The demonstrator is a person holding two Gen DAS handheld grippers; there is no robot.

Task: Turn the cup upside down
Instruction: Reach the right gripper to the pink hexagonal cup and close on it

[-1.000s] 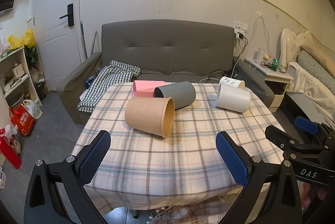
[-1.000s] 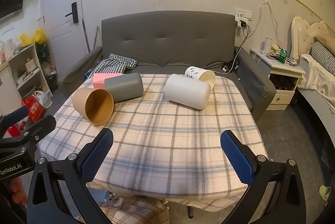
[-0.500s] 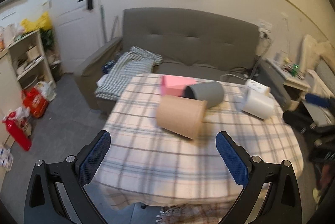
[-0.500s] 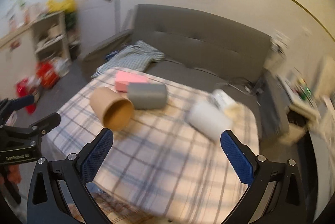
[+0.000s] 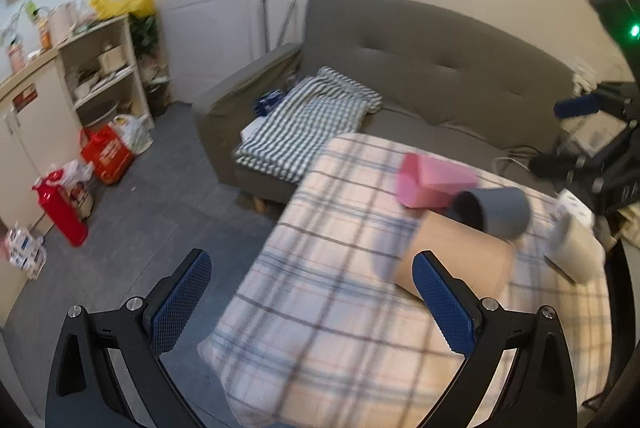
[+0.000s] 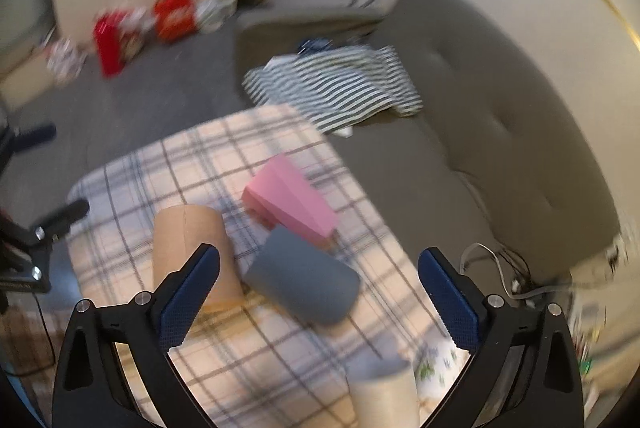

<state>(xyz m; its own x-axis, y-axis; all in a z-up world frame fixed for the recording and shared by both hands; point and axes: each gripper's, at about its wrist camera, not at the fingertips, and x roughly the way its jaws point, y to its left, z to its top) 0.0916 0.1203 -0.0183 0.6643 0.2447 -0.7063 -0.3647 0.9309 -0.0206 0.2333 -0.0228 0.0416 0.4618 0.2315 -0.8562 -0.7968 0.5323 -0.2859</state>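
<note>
Several cups lie on their sides on a plaid-covered table (image 5: 320,308). A tan cup (image 5: 460,260) (image 6: 188,240) lies nearest the left edge, a grey cup (image 5: 492,212) (image 6: 304,280) beside it, a white cup (image 5: 576,252) (image 6: 384,396) farther right, and a pink box-shaped cup (image 5: 432,184) (image 6: 292,204) behind. My left gripper (image 5: 312,304) is open and empty, above the table's left edge. My right gripper (image 6: 320,296) is open and empty, above the grey cup. The views are motion-blurred.
A grey sofa (image 5: 440,76) with a checked cloth (image 5: 304,120) stands behind the table. Shelves (image 5: 100,68), red bags and a red bottle (image 5: 60,208) stand on the floor at left. A printed white cup (image 6: 436,364) lies by the white one.
Both grippers have swung left and risen over the table; the right one now looks down on the cups from the right side. The cups have not moved. Both stay open.
</note>
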